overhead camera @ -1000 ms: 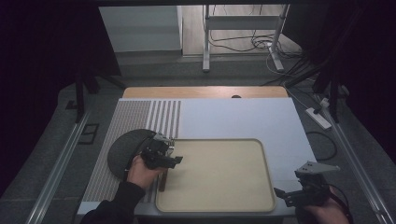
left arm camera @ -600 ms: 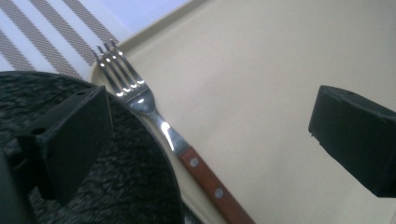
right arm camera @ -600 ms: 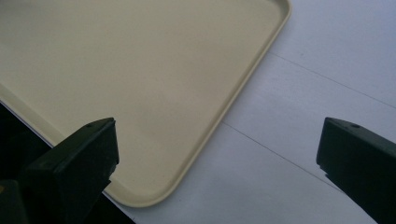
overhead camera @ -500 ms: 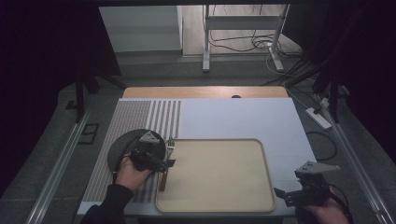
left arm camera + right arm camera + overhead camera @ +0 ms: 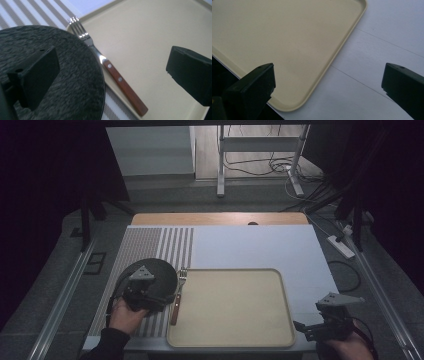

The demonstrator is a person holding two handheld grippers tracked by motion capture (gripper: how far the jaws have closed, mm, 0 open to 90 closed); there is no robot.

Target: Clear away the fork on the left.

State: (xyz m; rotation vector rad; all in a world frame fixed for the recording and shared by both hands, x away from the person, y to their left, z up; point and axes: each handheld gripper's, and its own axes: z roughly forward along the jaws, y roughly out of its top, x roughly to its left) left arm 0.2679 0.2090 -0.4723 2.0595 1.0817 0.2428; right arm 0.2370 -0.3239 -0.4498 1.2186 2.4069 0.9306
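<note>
A fork with a brown wooden handle lies along the left rim of the beige tray, tines pointing away from me. Left of it a dark speckled round plate rests on the striped mat. My left gripper hovers over the plate's near edge. Its jaws have just been opening and now stand wide open, with the fork lying below the gap and untouched. My right gripper is open above the tray's near right corner, holding nothing.
A striped placemat covers the left part of the white tabletop. A wooden strip runs along the table's far edge. Cables and a stand lie on the floor beyond it. The tray's inside is bare.
My left gripper has pulled back to the left, from the tray's left rim to over the plate, and the fork now lies free by the rim. The right gripper has not moved.
</note>
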